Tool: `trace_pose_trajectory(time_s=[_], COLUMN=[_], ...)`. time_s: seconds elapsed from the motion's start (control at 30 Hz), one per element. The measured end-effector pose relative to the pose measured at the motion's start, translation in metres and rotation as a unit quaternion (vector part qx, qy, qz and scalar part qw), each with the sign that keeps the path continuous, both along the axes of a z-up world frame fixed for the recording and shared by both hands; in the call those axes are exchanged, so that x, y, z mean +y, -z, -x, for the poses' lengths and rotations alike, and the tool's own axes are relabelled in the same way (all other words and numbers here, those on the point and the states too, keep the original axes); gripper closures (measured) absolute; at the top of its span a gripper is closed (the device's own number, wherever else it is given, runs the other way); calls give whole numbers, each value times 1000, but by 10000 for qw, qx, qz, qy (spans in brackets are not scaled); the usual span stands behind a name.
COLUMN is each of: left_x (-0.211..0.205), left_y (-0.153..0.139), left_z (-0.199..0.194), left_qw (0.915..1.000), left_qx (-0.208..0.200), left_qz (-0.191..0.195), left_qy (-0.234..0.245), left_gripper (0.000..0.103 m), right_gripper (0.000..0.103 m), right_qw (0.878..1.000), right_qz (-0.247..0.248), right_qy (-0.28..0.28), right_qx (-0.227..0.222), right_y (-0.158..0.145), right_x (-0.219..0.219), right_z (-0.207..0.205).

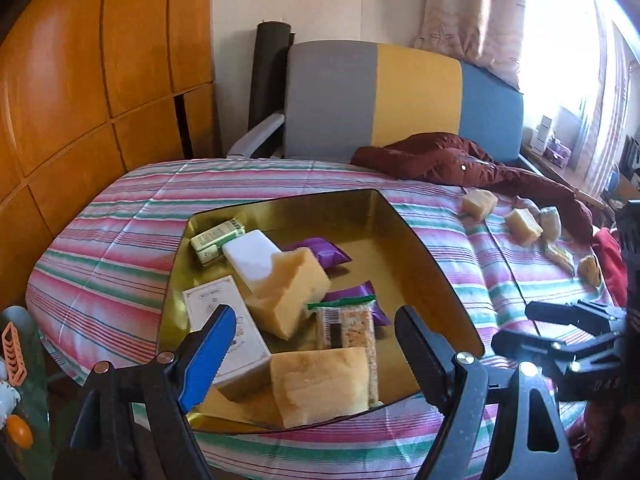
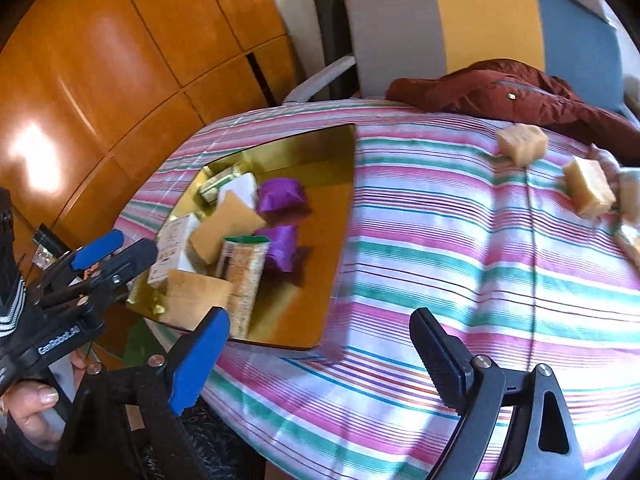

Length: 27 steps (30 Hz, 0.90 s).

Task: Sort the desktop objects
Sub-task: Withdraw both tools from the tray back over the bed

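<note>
Holding two sponges [image 1: 289, 291] and two purple packets [image 1: 320, 255], the gold tray [image 1: 360, 216].

Striped cloth [image 1: 120, 216] is lying spread over table, pink, green and white bands running across. Dark red jacket [image 1: 460, 160] is lying crumpled at far edge, partly on cloth. Chair [image 1: 376, 96] with grey, yellow and blue back panels is standing behind table. Wooden cabinet [image 1: 100, 60] is being seen at left. Patterned curtain [image 1: 476, 12] is hanging by bright window.
</note>
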<state>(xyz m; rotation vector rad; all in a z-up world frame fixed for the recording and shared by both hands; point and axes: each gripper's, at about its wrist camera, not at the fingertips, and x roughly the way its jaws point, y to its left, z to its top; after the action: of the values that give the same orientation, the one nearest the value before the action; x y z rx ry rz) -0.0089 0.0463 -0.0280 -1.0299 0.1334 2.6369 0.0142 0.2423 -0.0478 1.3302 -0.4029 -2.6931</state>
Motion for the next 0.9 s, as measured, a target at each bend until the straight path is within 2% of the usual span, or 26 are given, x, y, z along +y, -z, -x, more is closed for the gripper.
trace_pose_trajectory(time_s=[0.5, 0.9], left_x=[17, 45], left_y=[2, 1], left_z=[-1, -1], left_qw=[9995, 9976], left_qx=[-86, -162], left_qz=[-76, -52], left_qy=[290, 674], left_gripper=[20, 20], right_gripper=[9, 8], right_qw=[9955, 9846], right_qz=[-234, -424], right_qy=[816, 1565], right_qx=[-409, -654], right_y=[12, 10], right_x=[74, 149], right_z=[-14, -30])
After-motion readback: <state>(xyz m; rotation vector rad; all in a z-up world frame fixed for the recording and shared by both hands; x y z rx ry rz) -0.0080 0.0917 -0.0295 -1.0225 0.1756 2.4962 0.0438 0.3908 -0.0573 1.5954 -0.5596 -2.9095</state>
